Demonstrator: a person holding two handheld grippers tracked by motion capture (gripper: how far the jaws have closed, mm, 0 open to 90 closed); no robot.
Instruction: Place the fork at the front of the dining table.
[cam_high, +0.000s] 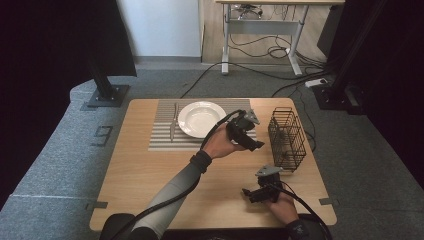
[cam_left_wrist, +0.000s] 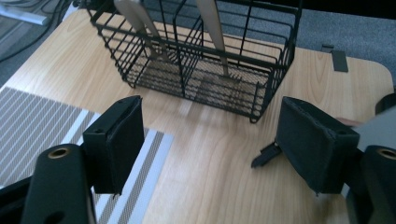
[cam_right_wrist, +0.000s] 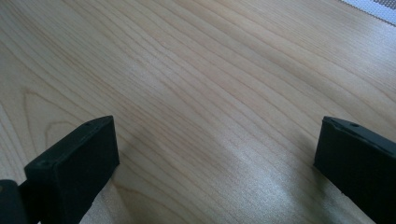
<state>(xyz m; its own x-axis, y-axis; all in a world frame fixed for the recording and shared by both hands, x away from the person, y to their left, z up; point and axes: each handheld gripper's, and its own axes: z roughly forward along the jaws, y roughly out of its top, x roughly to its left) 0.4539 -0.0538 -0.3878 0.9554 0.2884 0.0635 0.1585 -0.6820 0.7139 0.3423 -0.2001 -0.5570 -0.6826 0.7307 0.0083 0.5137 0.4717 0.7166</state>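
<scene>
My left gripper (cam_high: 254, 140) hovers over the table just right of the white plate (cam_high: 201, 119) and points toward the black wire basket (cam_high: 286, 138). Its jaws stand open with nothing between them (cam_left_wrist: 210, 135). In the left gripper view the basket (cam_left_wrist: 201, 56) holds two pieces of cutlery (cam_left_wrist: 212, 28), handles up, in separate compartments. My right gripper (cam_high: 248, 193) rests low near the table's front right, pointing left. Its jaws (cam_right_wrist: 219, 149) are open over bare wood.
A grey striped placemat (cam_high: 162, 132) lies under the plate at the back of the wooden table (cam_high: 150, 180). A fork (cam_high: 173, 125) lies on it left of the plate. Cables and a desk frame stand on the floor beyond.
</scene>
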